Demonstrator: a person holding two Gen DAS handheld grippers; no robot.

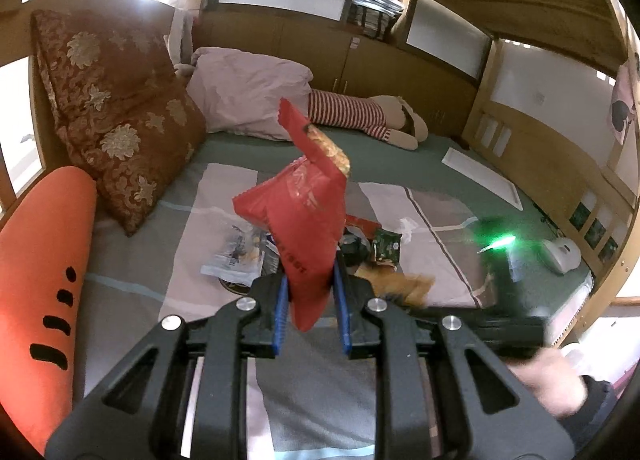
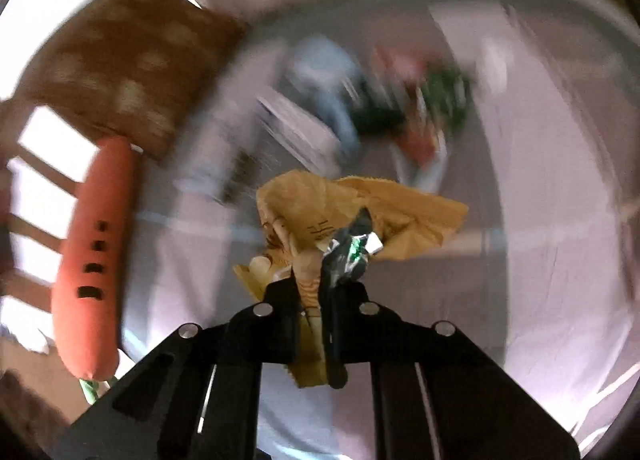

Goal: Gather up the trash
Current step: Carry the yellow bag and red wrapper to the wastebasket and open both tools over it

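Note:
My left gripper (image 1: pixel 310 284) is shut on a red snack bag (image 1: pixel 298 211), which stands up between its blue pads above the bed. Past it a heap of wrappers lies on the bedspread: a clear packet (image 1: pixel 236 256), a green packet (image 1: pixel 386 246) and dark pieces. My right gripper (image 2: pixel 320 292) is shut on a tan paper bag (image 2: pixel 360 207) together with a dark foil wrapper (image 2: pixel 348 252). In the left wrist view the right gripper's black body (image 1: pixel 504 324) shows blurred at the right, with the tan bag (image 1: pixel 404 286) at its tip.
A brown floral cushion (image 1: pixel 116 115), an orange carrot plush (image 1: pixel 36 292), a pink pillow (image 1: pixel 248 95) and a striped plush toy (image 1: pixel 360 115) lie on the bed. Wooden bed rails (image 1: pixel 532 131) stand at the right, with a white device (image 1: pixel 562 256) near them. The right wrist view is motion-blurred.

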